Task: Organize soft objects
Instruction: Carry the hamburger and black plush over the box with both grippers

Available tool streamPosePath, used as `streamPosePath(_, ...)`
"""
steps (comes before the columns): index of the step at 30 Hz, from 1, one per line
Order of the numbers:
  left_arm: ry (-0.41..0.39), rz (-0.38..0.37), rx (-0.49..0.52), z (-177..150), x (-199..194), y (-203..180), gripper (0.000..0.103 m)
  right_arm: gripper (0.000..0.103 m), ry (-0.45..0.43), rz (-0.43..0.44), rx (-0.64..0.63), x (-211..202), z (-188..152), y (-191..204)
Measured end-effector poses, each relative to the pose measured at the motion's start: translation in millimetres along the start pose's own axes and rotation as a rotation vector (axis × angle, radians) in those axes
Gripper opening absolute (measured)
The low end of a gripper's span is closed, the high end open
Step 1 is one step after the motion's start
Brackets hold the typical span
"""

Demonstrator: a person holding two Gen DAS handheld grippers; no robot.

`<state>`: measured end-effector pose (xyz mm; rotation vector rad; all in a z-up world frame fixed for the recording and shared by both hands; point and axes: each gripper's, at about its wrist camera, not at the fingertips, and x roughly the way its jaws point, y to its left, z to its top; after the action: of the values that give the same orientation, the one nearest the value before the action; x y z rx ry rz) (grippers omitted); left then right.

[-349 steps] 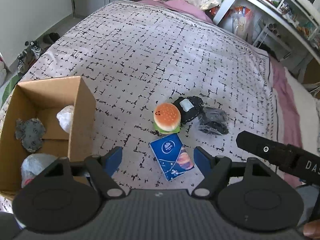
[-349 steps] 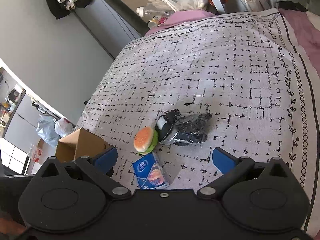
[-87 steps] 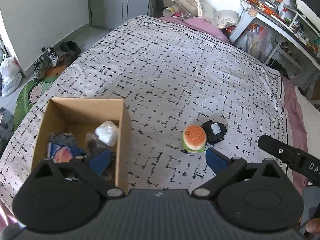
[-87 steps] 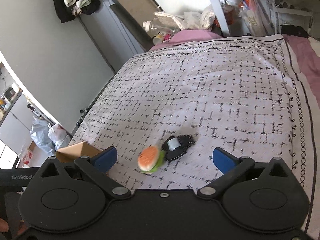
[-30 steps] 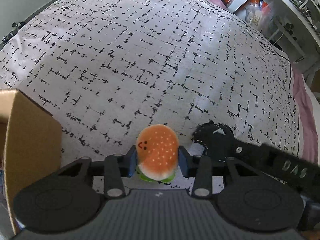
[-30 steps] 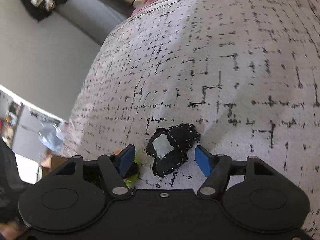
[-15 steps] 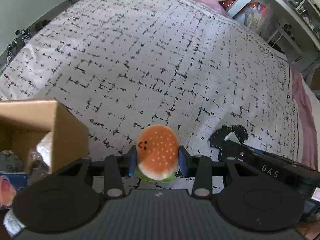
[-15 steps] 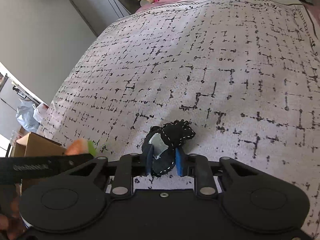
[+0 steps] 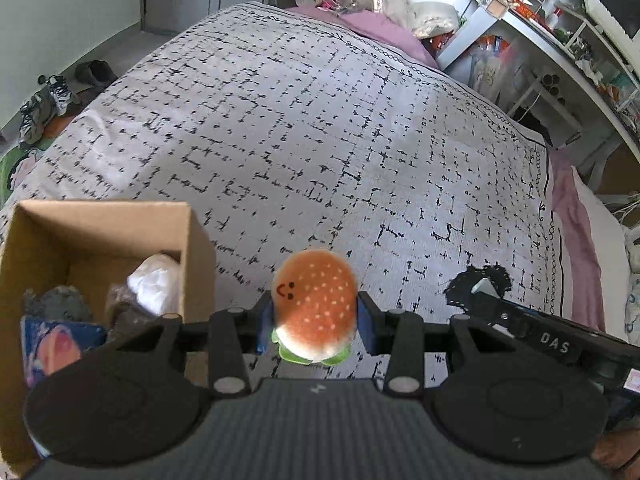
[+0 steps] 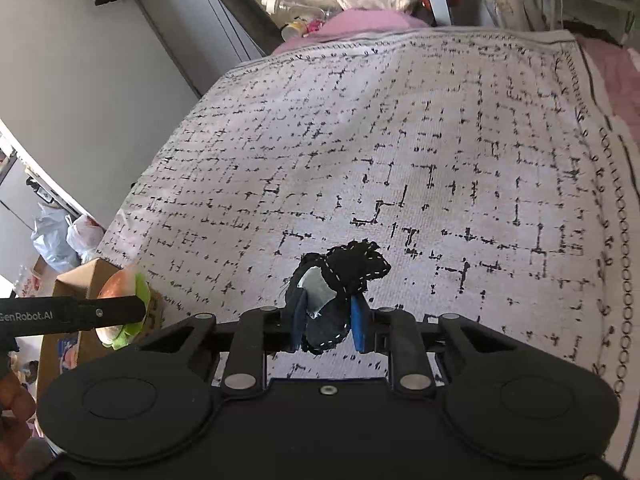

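While fingers [image 9: 367,322] pinch the burger plush [image 9: 315,306] — box [image 9: 100,216] contents half-hidden

The burger toy [image 9: 314,308] looks like soft matt plush. The black pouch [image 10: 340,280] is cloth with white stitching. The box [image 9: 100,236] is plain matt cardboard. The bed cover [image 9: 320,140] is woven cloth, a little rough. Both tools have matt black plastic bodies.

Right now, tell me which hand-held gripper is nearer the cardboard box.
Left. The left hand-held gripper, shut on the burger plush, sits just beside the cardboard box. The right hand-held gripper, holding the black fabric piece, is farther out over the bed.
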<state>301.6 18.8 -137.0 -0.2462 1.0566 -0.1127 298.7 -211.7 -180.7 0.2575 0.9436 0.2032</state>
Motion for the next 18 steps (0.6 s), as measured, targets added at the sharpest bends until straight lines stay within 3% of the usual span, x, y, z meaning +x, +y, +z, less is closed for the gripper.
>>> streamPosePath(18,-0.074,-0.024,-0.045,-17.5,-58.3,28.2,0.042,0.023,-0.078,0.011,-0.054,-58.0,-7.4,54.5)
